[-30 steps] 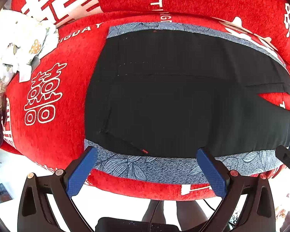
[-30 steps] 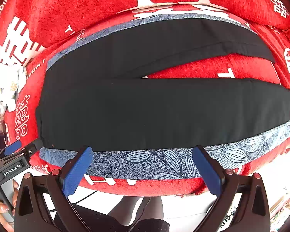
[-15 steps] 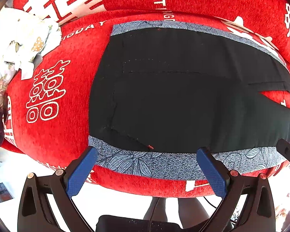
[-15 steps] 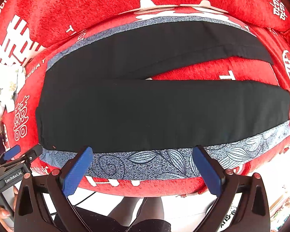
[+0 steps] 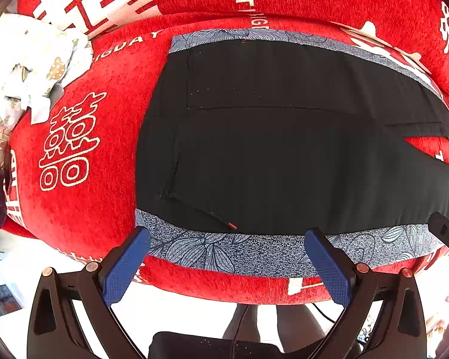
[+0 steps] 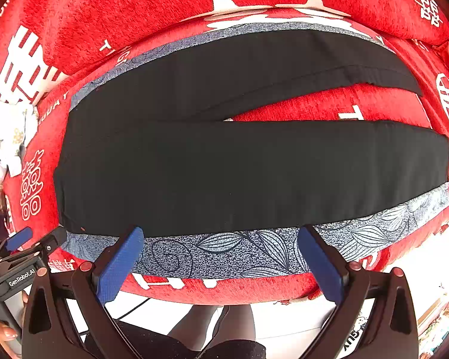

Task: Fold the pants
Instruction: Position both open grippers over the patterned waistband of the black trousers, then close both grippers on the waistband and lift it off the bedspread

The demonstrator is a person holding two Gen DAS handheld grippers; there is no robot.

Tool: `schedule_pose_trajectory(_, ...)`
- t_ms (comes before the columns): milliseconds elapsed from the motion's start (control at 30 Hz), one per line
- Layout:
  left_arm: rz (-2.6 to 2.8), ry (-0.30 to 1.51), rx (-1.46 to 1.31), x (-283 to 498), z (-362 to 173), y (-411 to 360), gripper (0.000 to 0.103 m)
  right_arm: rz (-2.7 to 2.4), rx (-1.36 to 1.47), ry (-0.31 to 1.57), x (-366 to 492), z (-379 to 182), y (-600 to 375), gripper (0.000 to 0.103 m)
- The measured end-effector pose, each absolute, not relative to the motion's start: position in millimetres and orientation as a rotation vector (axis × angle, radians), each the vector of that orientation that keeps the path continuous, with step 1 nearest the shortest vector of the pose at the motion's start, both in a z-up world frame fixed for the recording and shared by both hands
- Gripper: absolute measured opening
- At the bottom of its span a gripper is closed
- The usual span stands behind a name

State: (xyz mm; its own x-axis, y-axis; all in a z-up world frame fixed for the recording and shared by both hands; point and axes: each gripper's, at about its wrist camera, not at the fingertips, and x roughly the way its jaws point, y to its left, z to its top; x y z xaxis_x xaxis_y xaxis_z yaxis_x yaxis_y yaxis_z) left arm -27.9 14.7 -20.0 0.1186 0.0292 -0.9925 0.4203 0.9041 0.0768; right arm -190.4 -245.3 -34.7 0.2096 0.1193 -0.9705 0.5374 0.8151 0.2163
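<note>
Both grippers hover at the front edge of the red sofa seat (image 5: 74,209), jaws spread wide and holding nothing: the left gripper (image 5: 227,257) faces the waist end, the right gripper (image 6: 221,254) faces the leg section. Directly ahead of both sets of fingertips lies the near side strip (image 6: 224,257) of the black pants (image 6: 239,173), a blue-grey leaf-print band running along the outer seam. The pants lie flat across the seat, waistband toward the left and hems toward the right. The near leg is straight; the far leg (image 6: 269,65) angles away, with a red wedge of seat exposed between them. A second printed strip (image 5: 254,34) borders the far edge. Judged from this layout, no fold is made yet; the step in hand is the approach for the first lengthwise fold. The next move calls for lowering both grippers onto the near strip, closing on the fabric edge, and carrying the near leg over the far one. A pale floral cloth (image 5: 30,68) lies well apart at the far left.
</note>
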Motion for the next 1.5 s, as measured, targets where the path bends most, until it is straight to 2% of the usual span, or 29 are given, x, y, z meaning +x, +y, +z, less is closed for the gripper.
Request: schedule_pose_trajectory(1500, -0.289, 1.455, 0.37, -38.0, -34.5, 17.8, 0.103, -0.311, 0.628, 1.331, -199.8, -48.7, -247.2, 0.103)
